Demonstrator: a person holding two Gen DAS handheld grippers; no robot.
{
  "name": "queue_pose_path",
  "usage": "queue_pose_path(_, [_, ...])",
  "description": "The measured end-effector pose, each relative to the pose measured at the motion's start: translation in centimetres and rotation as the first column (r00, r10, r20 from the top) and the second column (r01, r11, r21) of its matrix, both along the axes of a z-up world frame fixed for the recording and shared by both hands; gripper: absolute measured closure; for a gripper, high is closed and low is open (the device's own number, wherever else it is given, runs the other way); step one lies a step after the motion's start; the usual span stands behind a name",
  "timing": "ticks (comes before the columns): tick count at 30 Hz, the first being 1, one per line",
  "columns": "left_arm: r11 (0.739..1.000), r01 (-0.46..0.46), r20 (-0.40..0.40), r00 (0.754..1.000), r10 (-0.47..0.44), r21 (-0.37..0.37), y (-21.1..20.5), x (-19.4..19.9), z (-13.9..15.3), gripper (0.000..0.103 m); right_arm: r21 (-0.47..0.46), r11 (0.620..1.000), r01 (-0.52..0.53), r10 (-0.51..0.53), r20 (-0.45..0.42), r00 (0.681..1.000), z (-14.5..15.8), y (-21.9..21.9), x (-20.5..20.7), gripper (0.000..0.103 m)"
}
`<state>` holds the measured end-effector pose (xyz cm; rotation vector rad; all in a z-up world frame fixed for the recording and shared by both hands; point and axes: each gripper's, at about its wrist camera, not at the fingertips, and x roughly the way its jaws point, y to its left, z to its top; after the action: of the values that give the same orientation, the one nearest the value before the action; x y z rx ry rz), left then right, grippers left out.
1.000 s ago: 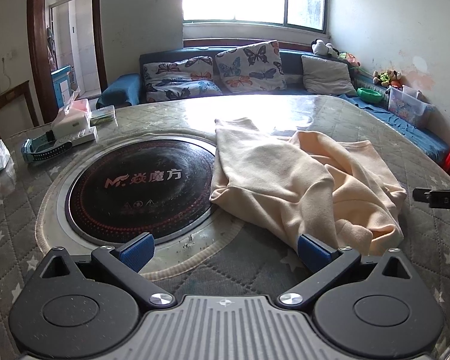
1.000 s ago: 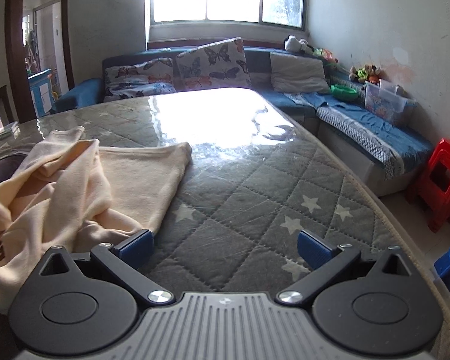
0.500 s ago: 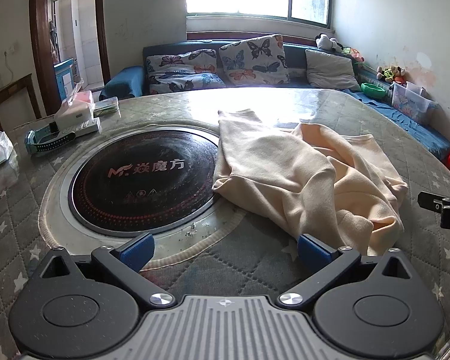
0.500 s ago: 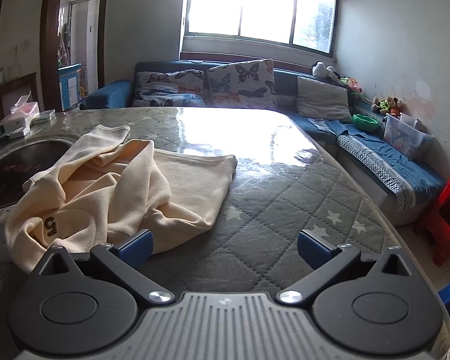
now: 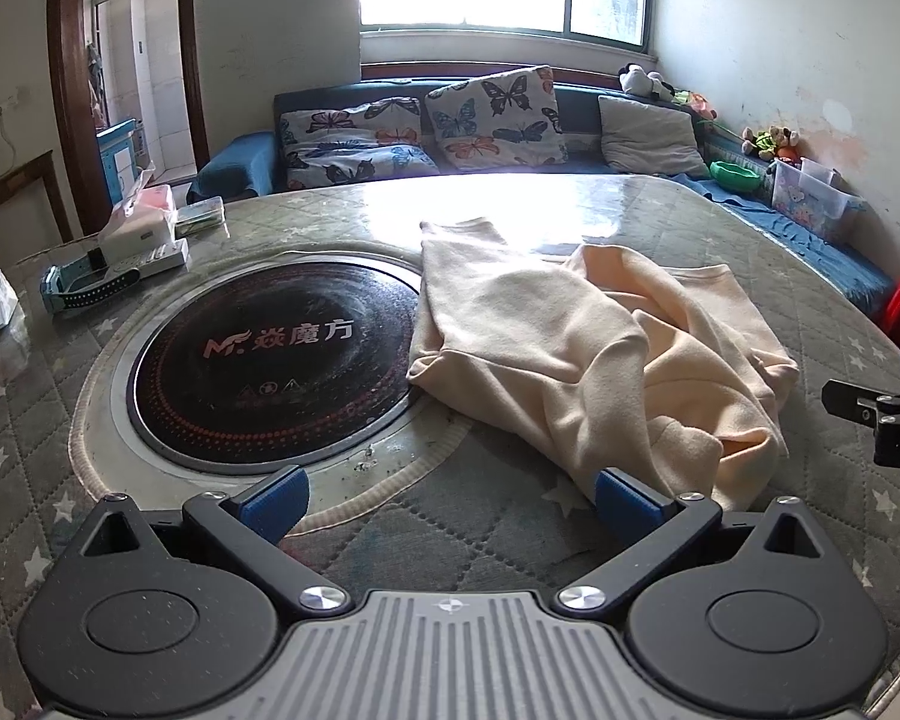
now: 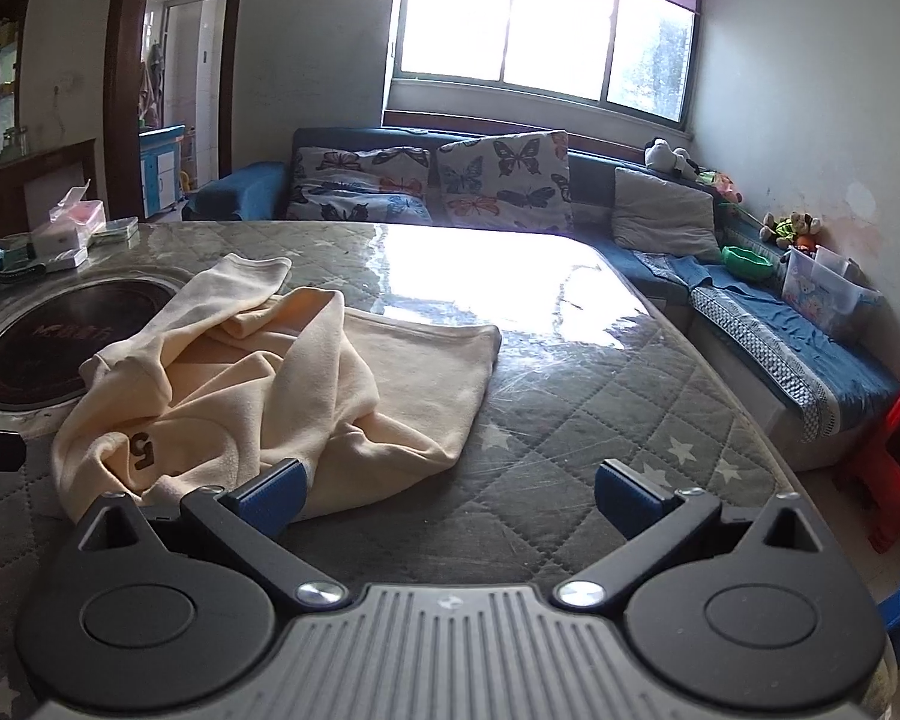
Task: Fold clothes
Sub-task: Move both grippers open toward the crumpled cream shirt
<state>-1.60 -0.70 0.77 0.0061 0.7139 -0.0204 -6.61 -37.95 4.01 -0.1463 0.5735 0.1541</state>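
Your left gripper (image 5: 449, 498) & right gripper (image 6: 447, 495) both wide apart, empty, crumpled cream fleece sweatshirt (image 5: 594, 354) beside round black glass cooktop (image 5: 270, 360), brown "5" print (image 6: 140, 450) only in right-wrist view.

The cream garment (image 6: 258, 384) lay bunched, its folds hiding most of its own shape; only a "5" showed. In the left wrist view the right gripper (image 5: 882, 414) was cut off by the right edge. Window glare washed out the table (image 6: 480, 276) top's far middle.
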Motion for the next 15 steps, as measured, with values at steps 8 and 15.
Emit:
queue_pose_path(8, [1.000,0.006,-0.006,1.000,-0.006,-0.001,-0.4,0.8,0.3,0.000,-0.004,1.000,-0.023,0.023,-0.007,1.000,0.0,0.7,0.3,0.000])
queue_pose_path(15, [1.000,0.009,-0.030,1.000,-0.009,0.001,-0.8,1.6,0.1,0.000,0.001,0.999,-0.038,0.038,-0.028,0.999,-0.1,1.1,0.7,0.000])
